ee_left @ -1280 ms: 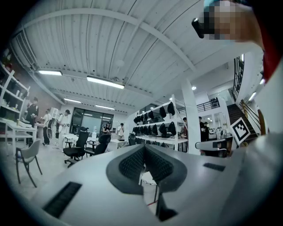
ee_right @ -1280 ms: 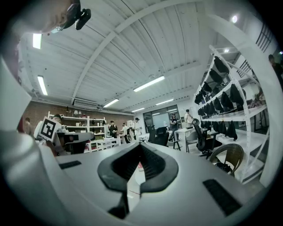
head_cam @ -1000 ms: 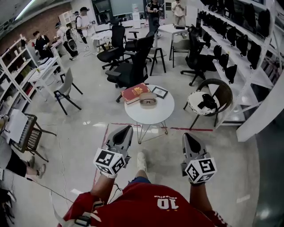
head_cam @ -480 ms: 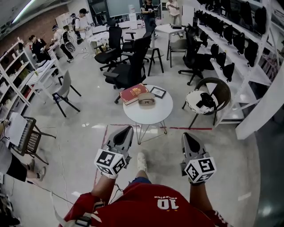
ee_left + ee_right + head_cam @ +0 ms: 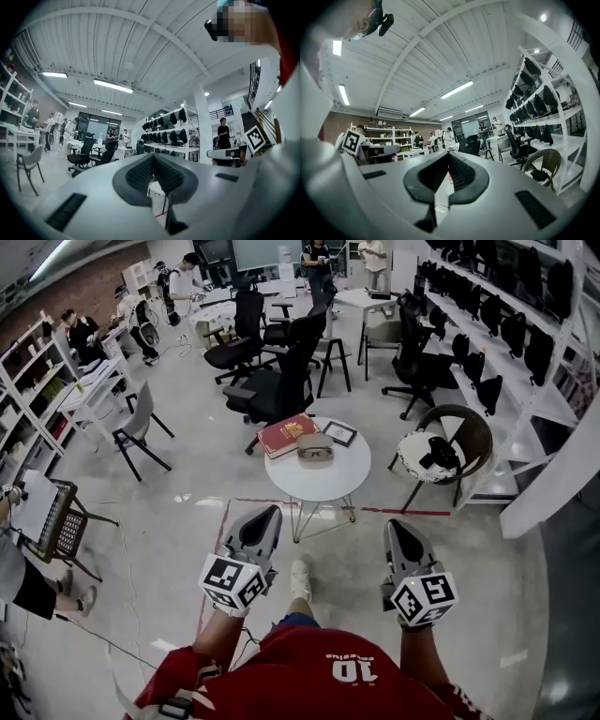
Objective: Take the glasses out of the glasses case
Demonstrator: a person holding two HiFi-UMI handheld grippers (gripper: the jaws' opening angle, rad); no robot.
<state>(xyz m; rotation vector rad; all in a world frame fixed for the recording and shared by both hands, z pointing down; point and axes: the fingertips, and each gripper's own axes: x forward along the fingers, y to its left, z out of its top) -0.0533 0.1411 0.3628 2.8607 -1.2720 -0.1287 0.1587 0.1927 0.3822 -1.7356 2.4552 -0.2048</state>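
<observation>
A brown glasses case (image 5: pixel 315 449) lies on a small round white table (image 5: pixel 323 482) some way ahead of me in the head view; the glasses themselves are not visible. My left gripper (image 5: pixel 268 514) is held low at waist height, short of the table, its jaws shut with nothing between them. The right gripper (image 5: pixel 392 526) hangs beside it at the same height, also shut and empty. In the left gripper view the gripper (image 5: pixel 153 156) points across the room, and in the right gripper view the gripper (image 5: pixel 448 153) does the same.
On the table also lie a red book (image 5: pixel 286 435) and a small framed picture (image 5: pixel 338 434). A wicker chair (image 5: pixel 442 454) stands right of the table, black office chairs (image 5: pixel 281 381) behind it. Red tape (image 5: pixel 281 504) marks the floor. People stand at the far desks.
The view shifts slightly; both grippers stay in the same place, shut. People in the background have moved a little.
</observation>
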